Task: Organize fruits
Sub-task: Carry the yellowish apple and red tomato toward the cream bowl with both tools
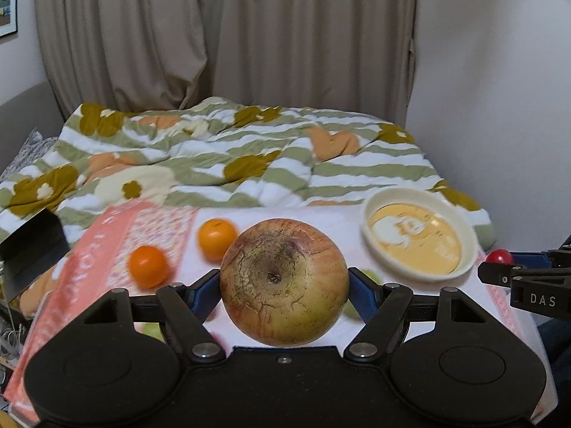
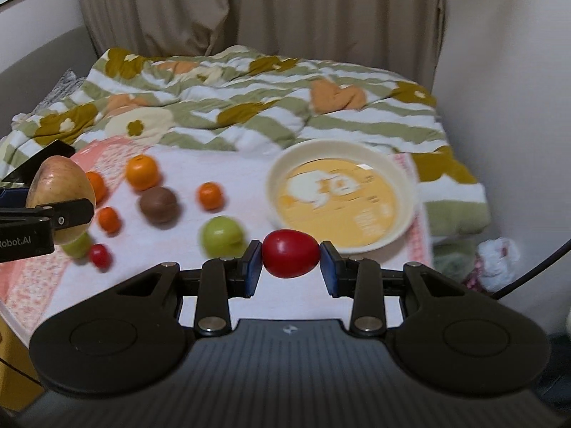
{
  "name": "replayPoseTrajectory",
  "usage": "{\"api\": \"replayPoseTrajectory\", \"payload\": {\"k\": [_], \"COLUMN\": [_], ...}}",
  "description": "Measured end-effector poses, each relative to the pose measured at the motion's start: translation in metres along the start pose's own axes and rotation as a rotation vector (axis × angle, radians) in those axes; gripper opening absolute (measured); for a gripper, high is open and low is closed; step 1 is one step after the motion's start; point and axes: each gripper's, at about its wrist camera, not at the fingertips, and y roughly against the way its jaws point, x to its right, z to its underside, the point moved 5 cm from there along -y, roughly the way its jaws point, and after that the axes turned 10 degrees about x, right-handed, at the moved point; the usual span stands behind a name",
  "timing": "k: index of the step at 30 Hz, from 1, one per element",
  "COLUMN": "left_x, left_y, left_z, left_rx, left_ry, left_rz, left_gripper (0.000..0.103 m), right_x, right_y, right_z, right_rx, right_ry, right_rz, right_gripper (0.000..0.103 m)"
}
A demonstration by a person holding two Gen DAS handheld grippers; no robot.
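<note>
Left wrist view: left gripper (image 1: 284, 290) is clamped on a big mottled apple (image 1: 284, 283), blue pads pressed on both sides, centre-low in frame. Readable writing here: "DAS" on the black body of the right gripper (image 1: 499, 257) at the right edge, w/ its small red fruit (image 1: 500, 256) peeking above. Pink towel (image 1: 117, 235) at left has lettering along its border, too blurred to read. Two oranges (image 1: 148, 265) sit left of the apple, on the towel; bits of green fruit show behind the gripper's fingers. Cream bowl (image 1: 467, 235) w/ yellow printed bottom sits upper right of the apple; print not legible.

Right wrist view: right gripper is pinched narrow on the red fruit, frame centre, pads touching both ends. At left edge the left gripper shows side-on w/ "Robot.AI" on it (first letters cut off), apple held between its fingers. This view shows more loose fruit on the towel than the other: a brown fruit (image 2: 158, 205), a green apple (image 2: 222, 235), several small oranges, a small red fruit (image 2: 99, 255) at lower left, another green one under the held apple. Bowl is right of centre, just behind the held red fruit. All lies on a bed w/ a green-striped floral blanket (image 2: 249, 107); curtain (image 2: 249, 7) behind. A framed picture shows at upper left in both views.
</note>
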Motion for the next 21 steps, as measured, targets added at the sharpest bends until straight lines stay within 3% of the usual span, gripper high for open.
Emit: {"api": "replayPoseTrajectory", "payload": {"k": [12,21], "left_x": [0.082,0.120], "left_y": [-0.081,-0.159], "left_z": [-0.037,-0.044], "left_rx": [-0.020,-0.080], "left_ry": [-0.083,-0.186], "left_rz": [0.118,0.215], "left_gripper": [0.078,0.078], "right_x": [0.085,0.108], "right_y": [-0.048,-0.104], "right_z": [-0.035,-0.054], "right_rx": [0.028,0.002], "right_ry": [-0.028,-0.077], "right_rz": [0.026,0.052], "right_gripper": [0.050,0.050]}}
